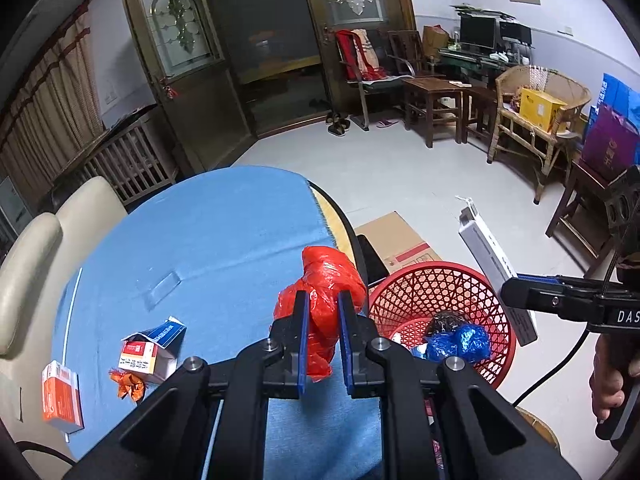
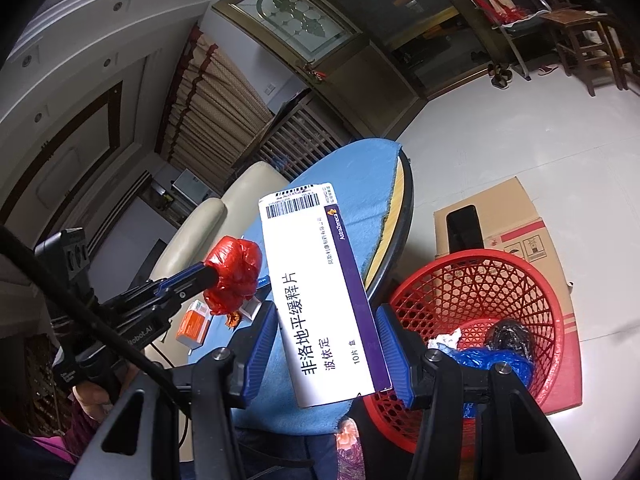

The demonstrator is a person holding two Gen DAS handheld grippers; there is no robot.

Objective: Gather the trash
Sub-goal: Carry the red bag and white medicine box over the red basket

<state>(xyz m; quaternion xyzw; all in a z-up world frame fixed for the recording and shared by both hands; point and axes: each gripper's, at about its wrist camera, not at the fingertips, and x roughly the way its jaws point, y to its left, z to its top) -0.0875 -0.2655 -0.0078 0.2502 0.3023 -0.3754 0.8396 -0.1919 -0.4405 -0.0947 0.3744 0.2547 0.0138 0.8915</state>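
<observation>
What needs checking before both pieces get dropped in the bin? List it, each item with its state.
1. Left gripper shut on the red plastic bag: ok.
2. Right gripper shut on the white medicine box: ok.
3. Red basket open, room inside: ok.
4. Red plastic bag over the basket: not ok, it hangs above the blue tablecloth.
5. White medicine box over the basket: cannot tell.
6. Two small cartons on the table: not ok.

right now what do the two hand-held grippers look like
Both are black frames with silver bolts and blue pads on the fingers. The left hand-held gripper and the right hand-held gripper each carry white lettering on the body and trail a black cable.
</observation>
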